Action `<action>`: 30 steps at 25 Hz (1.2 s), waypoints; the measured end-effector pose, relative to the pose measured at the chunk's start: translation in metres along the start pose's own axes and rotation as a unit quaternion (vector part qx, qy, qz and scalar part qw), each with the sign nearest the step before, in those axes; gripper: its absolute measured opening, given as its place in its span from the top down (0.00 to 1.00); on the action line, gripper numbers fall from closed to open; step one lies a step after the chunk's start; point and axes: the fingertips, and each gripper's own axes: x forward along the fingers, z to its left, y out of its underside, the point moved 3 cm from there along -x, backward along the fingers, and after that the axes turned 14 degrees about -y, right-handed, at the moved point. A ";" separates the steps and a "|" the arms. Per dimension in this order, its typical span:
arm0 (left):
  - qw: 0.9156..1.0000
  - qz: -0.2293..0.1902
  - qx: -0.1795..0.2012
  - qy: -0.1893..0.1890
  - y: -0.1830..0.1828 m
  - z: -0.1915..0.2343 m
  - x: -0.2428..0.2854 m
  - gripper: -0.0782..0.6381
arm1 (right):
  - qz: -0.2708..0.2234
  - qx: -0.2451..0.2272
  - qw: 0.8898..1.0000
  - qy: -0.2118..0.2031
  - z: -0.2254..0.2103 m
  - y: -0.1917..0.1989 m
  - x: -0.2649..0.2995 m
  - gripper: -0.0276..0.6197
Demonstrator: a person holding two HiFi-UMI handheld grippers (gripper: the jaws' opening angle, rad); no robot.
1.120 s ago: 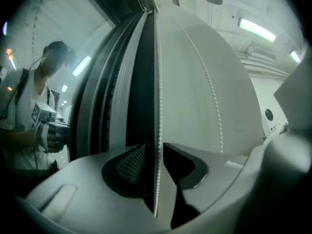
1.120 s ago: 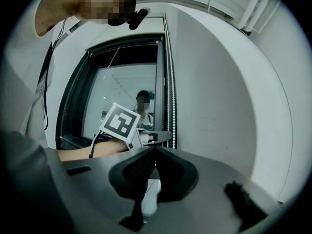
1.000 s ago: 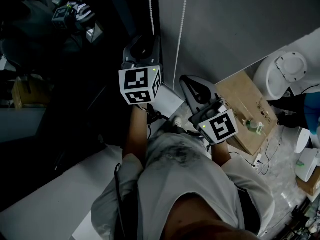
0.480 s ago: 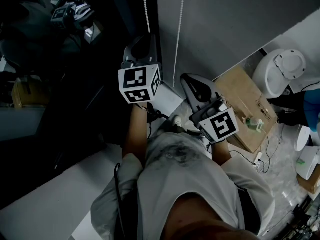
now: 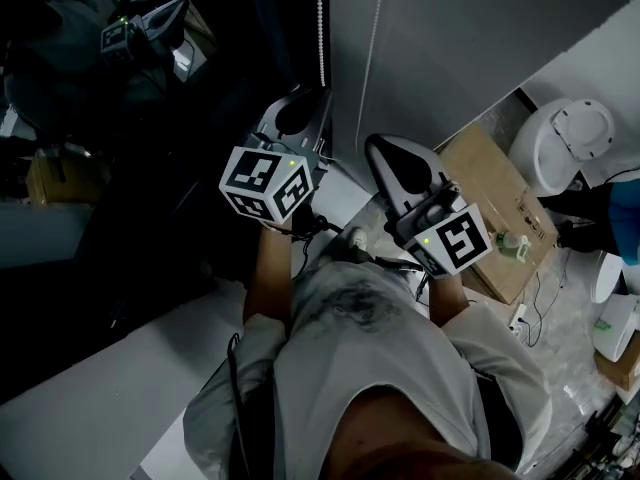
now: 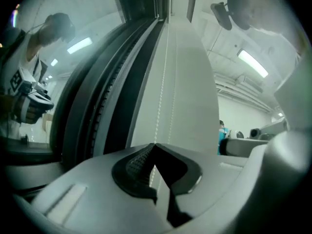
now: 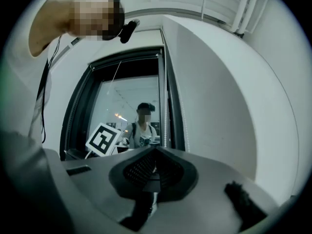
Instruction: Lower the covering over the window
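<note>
A white bead chain [image 5: 320,28] hangs in two strands beside the dark window [image 5: 120,168]. My left gripper [image 5: 300,103] points up at the left strand. In the left gripper view the chain [image 6: 161,96] runs straight up out of the left gripper [image 6: 156,145], whose jaws are shut tight on it. My right gripper [image 5: 385,148] sits just right of it, by the second strand [image 5: 372,58]. Its tips [image 7: 156,149] meet; a strand [image 7: 164,106] rises from near them, but I cannot tell whether it is pinched. The covering itself does not show over the glass [image 7: 129,111].
A grey wall [image 5: 480,38] stands right of the window frame. On the floor below right lie a cardboard box [image 5: 495,213] with a small green bottle [image 5: 513,248], a white round appliance [image 5: 565,143] and cables [image 5: 530,313]. A white sill [image 5: 100,368] runs along the lower left.
The left gripper has tilted and shifted slightly along the chain, and its jaws have closed on the left strand. The right gripper has edged a little to the right.
</note>
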 end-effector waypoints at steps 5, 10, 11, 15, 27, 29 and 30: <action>0.999 0.005 -0.002 0.035 0.011 -0.018 -0.022 0.88 | -0.017 -0.013 1.000 -0.021 0.006 -0.013 0.003 0.93; 0.999 0.010 0.010 0.047 0.014 -0.028 -0.038 0.88 | -0.022 -0.030 0.999 -0.033 0.011 -0.027 0.012 0.93; 0.999 0.011 0.010 0.050 0.016 -0.029 -0.041 0.88 | -0.027 -0.030 0.999 -0.034 0.012 -0.031 0.015 0.93; 0.998 0.012 0.004 0.057 0.020 -0.031 -0.049 0.88 | -0.036 -0.034 0.998 -0.043 0.014 -0.041 0.022 0.93; 0.998 0.011 0.013 0.068 0.021 -0.036 -0.066 0.88 | -0.076 -0.061 0.992 -0.076 -0.001 -0.098 0.057 0.81; 0.997 0.011 0.014 0.070 0.022 -0.037 -0.068 0.88 | -0.082 -0.061 0.991 -0.085 0.000 -0.104 0.062 0.81; 0.997 0.010 0.014 0.071 0.022 -0.037 -0.068 0.88 | -0.083 -0.065 0.991 -0.088 0.001 -0.106 0.065 0.82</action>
